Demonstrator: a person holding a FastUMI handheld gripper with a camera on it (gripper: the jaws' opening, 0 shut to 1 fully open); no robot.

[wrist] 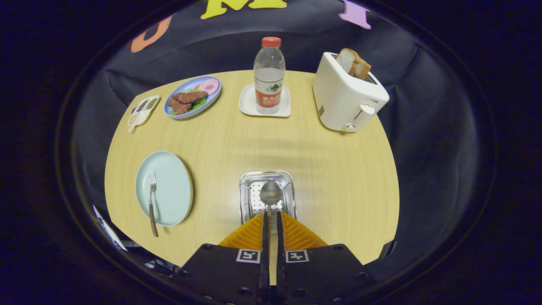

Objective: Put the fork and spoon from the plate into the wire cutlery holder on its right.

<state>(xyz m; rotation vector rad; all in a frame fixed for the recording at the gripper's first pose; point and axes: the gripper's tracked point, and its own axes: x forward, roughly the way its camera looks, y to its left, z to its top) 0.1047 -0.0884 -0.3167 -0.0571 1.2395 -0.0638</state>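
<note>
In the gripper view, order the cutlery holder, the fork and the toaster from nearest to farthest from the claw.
The claw is shut on the spoon.
1. Cutlery holder: just ahead, under the spoon.
2. Fork: to the left, on the pale plate.
3. Toaster: far beyond, to the right.

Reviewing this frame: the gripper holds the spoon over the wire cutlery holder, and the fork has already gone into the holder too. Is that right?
Not quite. The gripper is shut on the spoon, its bowl over the wire cutlery holder, but the fork has not gone in: the gripper view shows it lying on the pale green plate, left of the holder, handle over the plate's near rim.
</note>
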